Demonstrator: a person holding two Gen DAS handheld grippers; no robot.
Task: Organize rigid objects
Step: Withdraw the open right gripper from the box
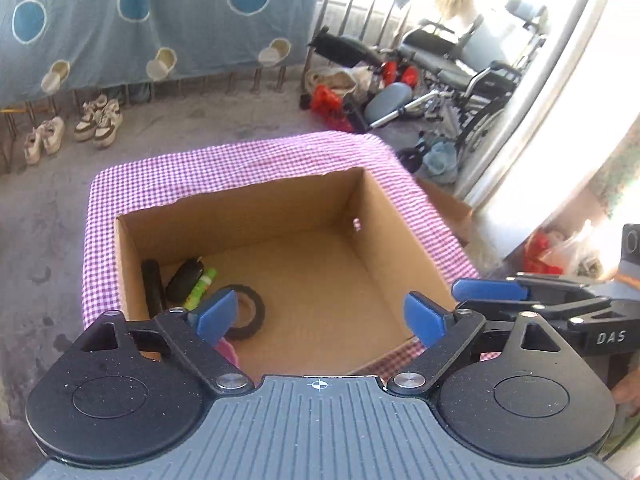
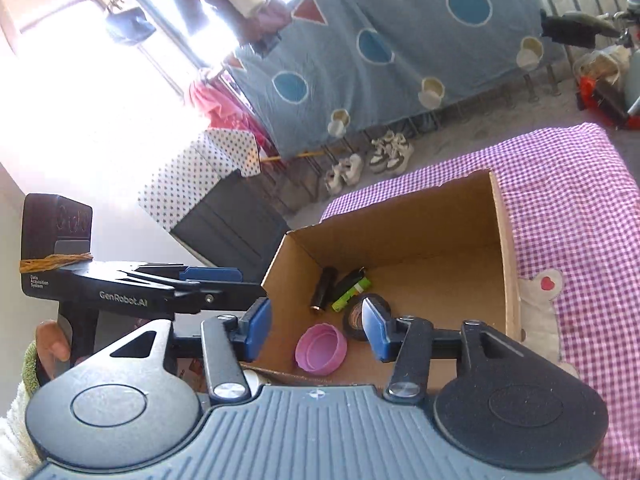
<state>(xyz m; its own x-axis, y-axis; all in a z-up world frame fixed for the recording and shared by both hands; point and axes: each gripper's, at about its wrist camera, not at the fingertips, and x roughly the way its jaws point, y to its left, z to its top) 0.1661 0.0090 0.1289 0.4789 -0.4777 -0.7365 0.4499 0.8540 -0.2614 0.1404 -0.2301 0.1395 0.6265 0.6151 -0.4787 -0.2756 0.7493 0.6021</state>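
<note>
An open cardboard box (image 1: 240,196) (image 2: 400,196) stands on a purple checked cloth (image 1: 240,156). On its floor lie a black cylinder (image 1: 153,288) (image 2: 323,288), a dark key-like item (image 1: 185,280), a green tube (image 1: 202,286) (image 2: 352,292), a black tape roll (image 1: 250,312) (image 2: 354,316) and a pink cap (image 2: 321,350). In the left wrist view the cap is mostly hidden behind a finger. My left gripper (image 1: 320,318) hangs above the box's near edge, open and empty. My right gripper (image 2: 316,328) is beside it over the near rim, open, holding nothing.
The cloth-covered surface (image 2: 580,200) extends right of the box and carries a pale appliqué patch (image 2: 540,304). Shoes (image 1: 100,120) line the floor below a blue hanging sheet (image 1: 160,20). A wheelchair and clutter (image 1: 460,72) fill the far right. A hand (image 2: 50,346) holds the left gripper.
</note>
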